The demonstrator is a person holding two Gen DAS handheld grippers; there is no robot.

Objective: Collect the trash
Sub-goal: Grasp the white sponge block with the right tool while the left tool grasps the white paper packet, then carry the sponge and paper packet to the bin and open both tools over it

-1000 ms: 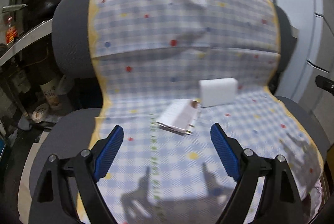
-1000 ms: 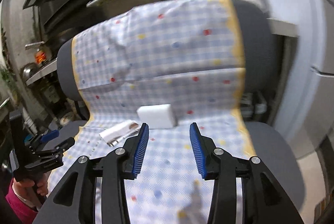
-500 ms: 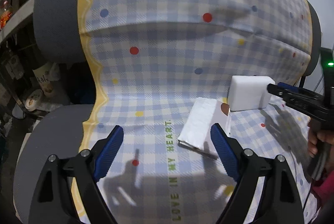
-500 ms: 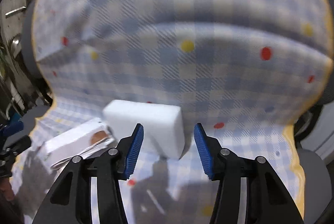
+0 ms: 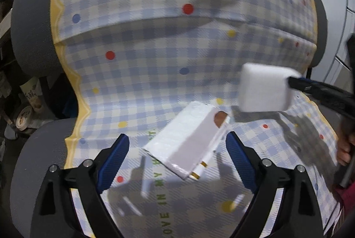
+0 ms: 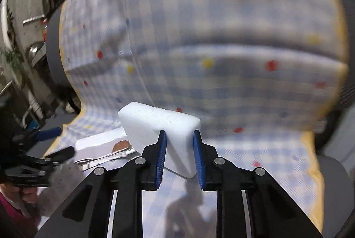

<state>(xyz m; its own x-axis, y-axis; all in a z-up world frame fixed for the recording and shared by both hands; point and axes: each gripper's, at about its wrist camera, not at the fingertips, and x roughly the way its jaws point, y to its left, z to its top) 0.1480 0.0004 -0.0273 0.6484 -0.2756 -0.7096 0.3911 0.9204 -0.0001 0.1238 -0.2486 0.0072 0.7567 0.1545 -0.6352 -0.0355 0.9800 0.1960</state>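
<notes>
Chair (image 5: 33,43) draped in checked cloth (image 5: 155,43). Right gripper (image 6: 179,158), jaws clamped on white foam block (image 6: 155,125). Left gripper (image 5: 177,162), jaws wide, straddles flat wrapper (image 5: 188,145) lying on the seat; close squarely across its width.

Only one readable text: "LOVE IN MY H…" printed in green capitals on the checked cloth (image 5: 155,56) covering the chair seat, running lengthwise up the cloth in the left wrist view. "LOVE IN" clear near the bottom edge, "MY" above it, then the first letter of the next word, with the rest hidden under the flat white packet (image 5: 188,142) lying on the cloth; a final "T." just visible beyond the packet's far edge. Dark markings on a cup-like container (image 5: 31,98) at the far left of the same view, too small and blurred to read. Nothing legible in the right wrist view.
</notes>
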